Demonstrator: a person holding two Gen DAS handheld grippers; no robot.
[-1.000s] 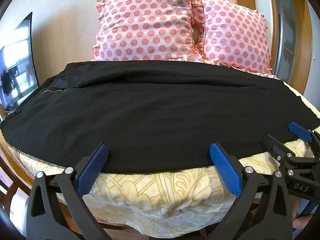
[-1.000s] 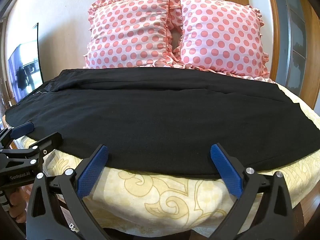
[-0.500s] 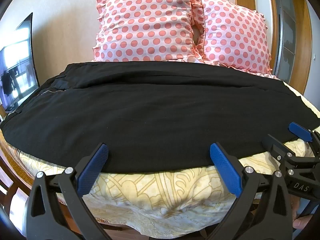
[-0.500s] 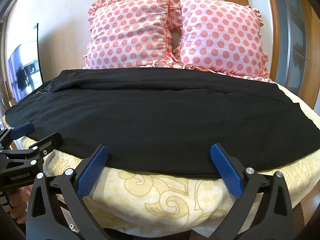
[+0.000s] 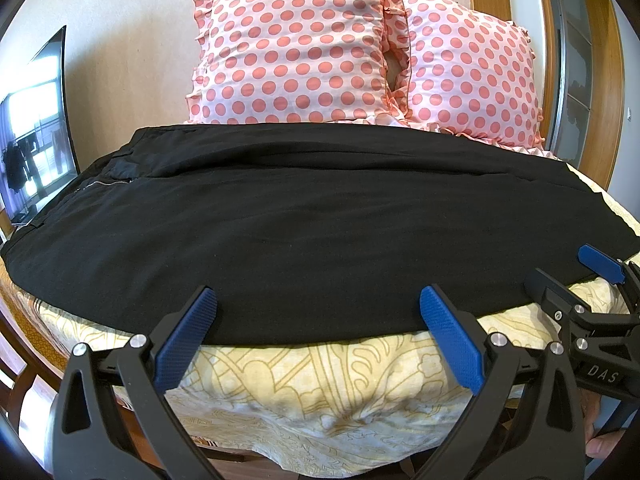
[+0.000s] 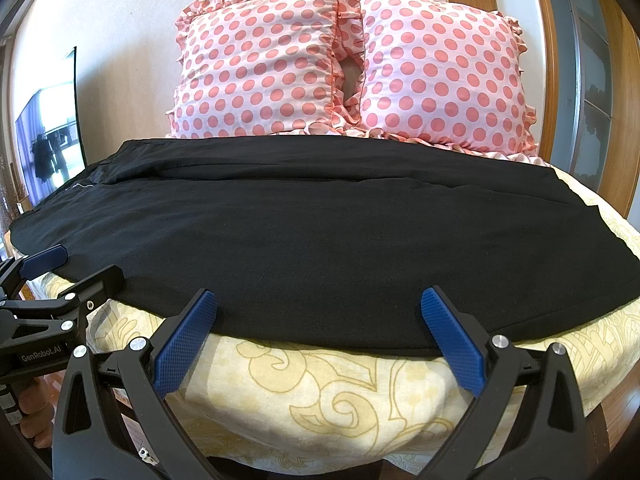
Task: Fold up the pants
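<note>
Black pants [image 5: 312, 224] [image 6: 320, 240] lie flat across the bed, waist and zipper at the left, leg ends at the right. My left gripper [image 5: 318, 312] hovers open just short of the pants' near edge, its blue pads wide apart and empty. Over the same near edge further right, my right gripper [image 6: 318, 312] is open too and holds nothing. Each gripper shows in the other's view: the right one [image 5: 568, 276] at the right border, the left one [image 6: 76, 264] at the left border.
The bed has a yellow patterned sheet [image 5: 320, 380] [image 6: 320, 384] hanging over the near edge. Two pink polka-dot pillows [image 5: 296, 52] [image 5: 472, 76] lean against the wall behind the pants. A dark screen [image 5: 36, 128] stands at the left. A wooden door frame [image 6: 552, 60] is at the right.
</note>
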